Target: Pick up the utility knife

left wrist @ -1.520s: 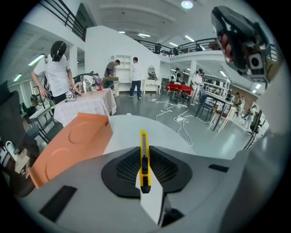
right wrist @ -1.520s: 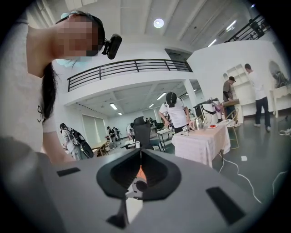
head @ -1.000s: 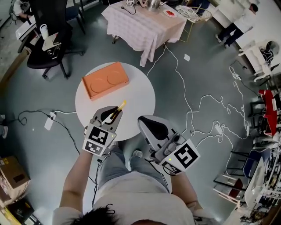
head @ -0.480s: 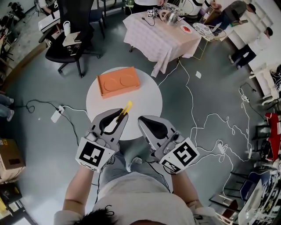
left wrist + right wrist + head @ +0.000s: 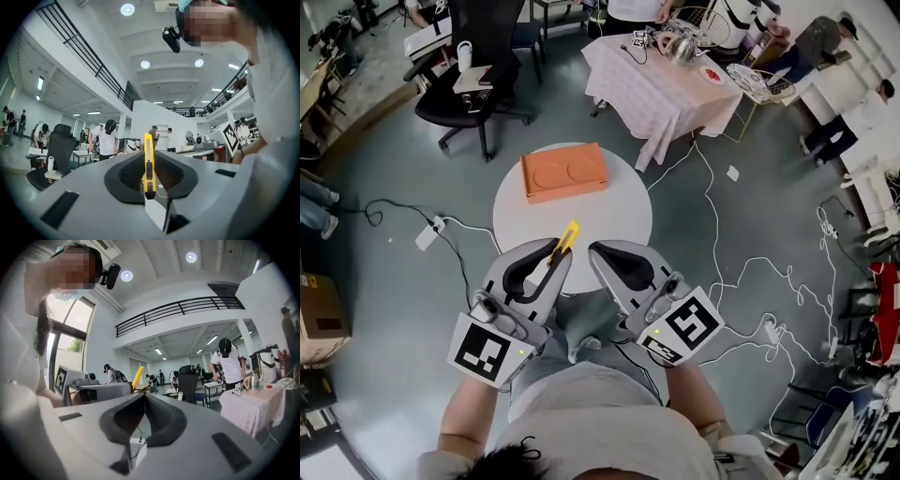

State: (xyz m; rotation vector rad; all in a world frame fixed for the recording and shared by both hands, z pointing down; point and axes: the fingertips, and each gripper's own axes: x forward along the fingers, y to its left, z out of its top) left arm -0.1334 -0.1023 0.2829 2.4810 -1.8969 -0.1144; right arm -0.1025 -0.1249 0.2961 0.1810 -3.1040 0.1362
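A yellow utility knife [image 5: 565,238] stands clamped between the jaws of my left gripper [image 5: 557,251], its tip sticking out past them, lifted above the round white table [image 5: 619,211]. The left gripper view shows the knife [image 5: 148,161] upright in the shut jaws, with a black slider on its yellow body. My right gripper [image 5: 598,251] is held beside the left one, jaws shut with nothing between them [image 5: 142,397]. From the right gripper view the knife's yellow tip [image 5: 137,377] pokes up over the left gripper.
An orange box [image 5: 564,172] with two round dents lies on the far side of the table. Behind stand a clothed table [image 5: 670,82] and a black office chair [image 5: 478,70]. White and black cables [image 5: 741,267] trail over the grey floor. People stand around the room.
Both grippers have been raised and pulled back toward the body, the left one carrying the knife off the table. The head view has shifted, so the table sits farther away.
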